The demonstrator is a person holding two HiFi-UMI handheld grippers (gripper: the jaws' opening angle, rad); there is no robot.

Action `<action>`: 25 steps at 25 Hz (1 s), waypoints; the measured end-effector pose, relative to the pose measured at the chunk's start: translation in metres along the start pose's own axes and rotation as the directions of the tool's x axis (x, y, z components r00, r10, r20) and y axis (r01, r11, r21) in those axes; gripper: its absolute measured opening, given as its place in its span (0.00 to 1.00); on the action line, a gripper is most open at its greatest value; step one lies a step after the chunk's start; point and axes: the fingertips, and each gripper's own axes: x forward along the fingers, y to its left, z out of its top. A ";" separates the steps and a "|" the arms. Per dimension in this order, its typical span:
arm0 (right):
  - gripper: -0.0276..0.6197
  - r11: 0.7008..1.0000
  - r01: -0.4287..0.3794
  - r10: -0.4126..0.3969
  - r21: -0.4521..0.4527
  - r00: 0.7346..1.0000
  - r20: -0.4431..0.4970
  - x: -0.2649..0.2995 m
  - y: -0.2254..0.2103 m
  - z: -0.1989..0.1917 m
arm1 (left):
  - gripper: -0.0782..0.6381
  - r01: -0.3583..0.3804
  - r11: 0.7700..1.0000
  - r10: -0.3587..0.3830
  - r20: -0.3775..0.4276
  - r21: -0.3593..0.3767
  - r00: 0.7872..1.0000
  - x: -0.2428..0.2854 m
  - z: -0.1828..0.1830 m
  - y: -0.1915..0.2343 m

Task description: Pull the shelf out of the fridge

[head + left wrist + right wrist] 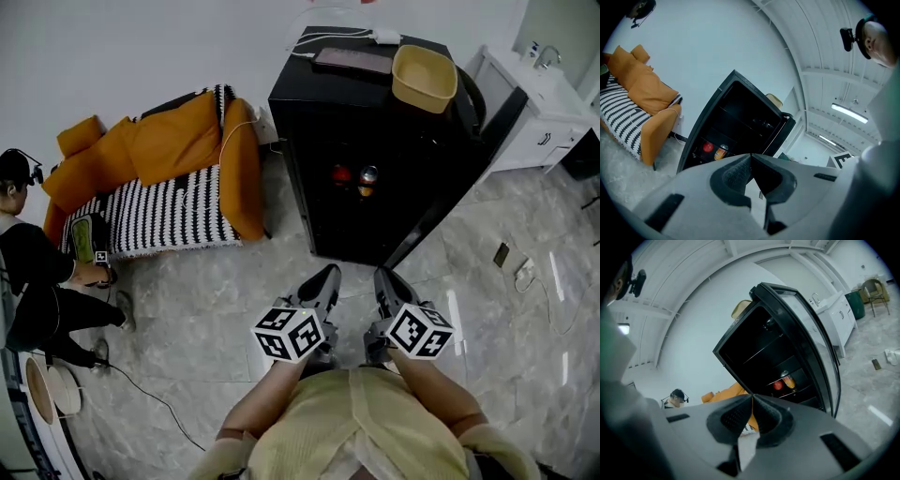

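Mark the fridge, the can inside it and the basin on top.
fridge (319, 94), head view, bare patch of its top.
can (368, 178), head view, its body.
basin (424, 75), head view, its inner floor.

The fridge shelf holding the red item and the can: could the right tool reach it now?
Probably yes: the black fridge's door stands open and bare marble floor lies between the grey right tool and that dark shelf. The tool is shut and stops short of it.
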 end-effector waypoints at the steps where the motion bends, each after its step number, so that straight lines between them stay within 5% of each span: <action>1: 0.09 1.000 0.010 -0.010 0.004 1.000 0.005 0.003 0.001 -0.002 | 0.15 0.007 1.000 -0.007 -0.012 0.001 1.000 0.000 0.000 0.004; 12: 0.09 0.991 0.125 -0.127 0.042 0.990 0.067 0.031 0.002 -0.020 | 0.15 0.094 0.996 -0.092 -0.132 0.005 0.987 0.018 0.003 0.042; 25: 0.09 0.972 0.228 -0.231 0.051 0.970 0.076 0.053 -0.024 -0.021 | 0.15 0.124 0.992 -0.127 -0.094 -0.040 0.987 0.062 0.007 0.065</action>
